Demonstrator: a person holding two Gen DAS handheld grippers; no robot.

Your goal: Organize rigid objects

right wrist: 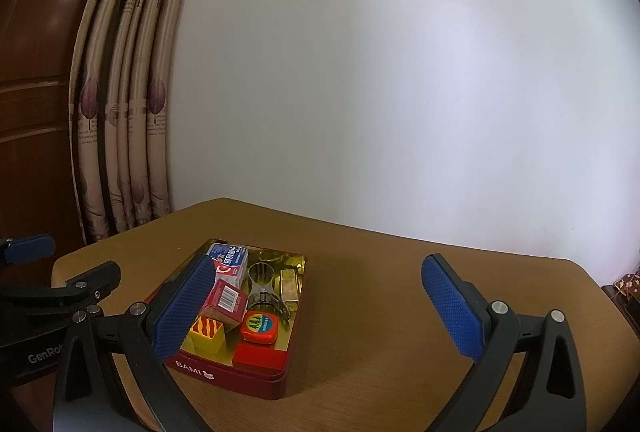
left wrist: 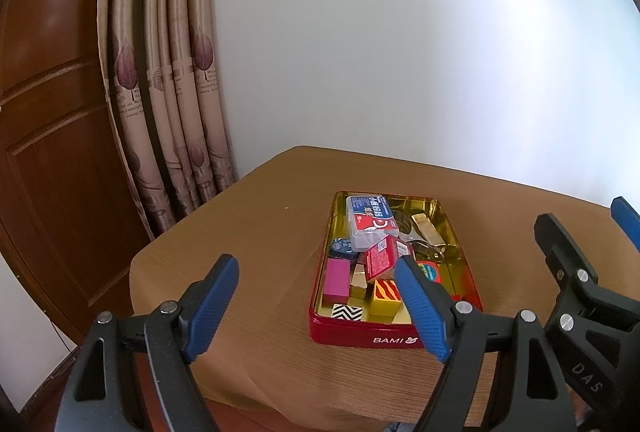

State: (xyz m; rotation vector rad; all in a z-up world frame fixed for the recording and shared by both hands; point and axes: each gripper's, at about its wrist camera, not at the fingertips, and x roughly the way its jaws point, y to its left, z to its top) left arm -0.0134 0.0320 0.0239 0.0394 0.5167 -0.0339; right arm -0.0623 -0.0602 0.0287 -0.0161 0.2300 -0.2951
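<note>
"BAMI" was read on red tin (left wrist: 394, 340) | tin lay past left gripper (left wrist: 320, 306) right fingertip, on table (left wrist: 240, 232) | both grippers, right gripper (right wrist: 320, 312) included, were held spread wide, nothing gripped

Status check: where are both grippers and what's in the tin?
Left gripper open, empty, short of red tin. Right gripper open, empty, beside it. Tin full of small boxes, on wooden table. Nothing blocking.

**One tin, a dozen-odd bits**

One red tin (left wrist: 362, 338) sits on one counter (left wrist: 248, 232). Inside: one clear plastic case (left wrist: 370, 220), one red carton (left wrist: 380, 258), one pink block (left wrist: 336, 280), one zigzag block (left wrist: 347, 311), one yellow flame-print block (left wrist: 385, 297), one gold bar (left wrist: 428, 228), one red tape measure (right wrist: 259, 327).
</note>
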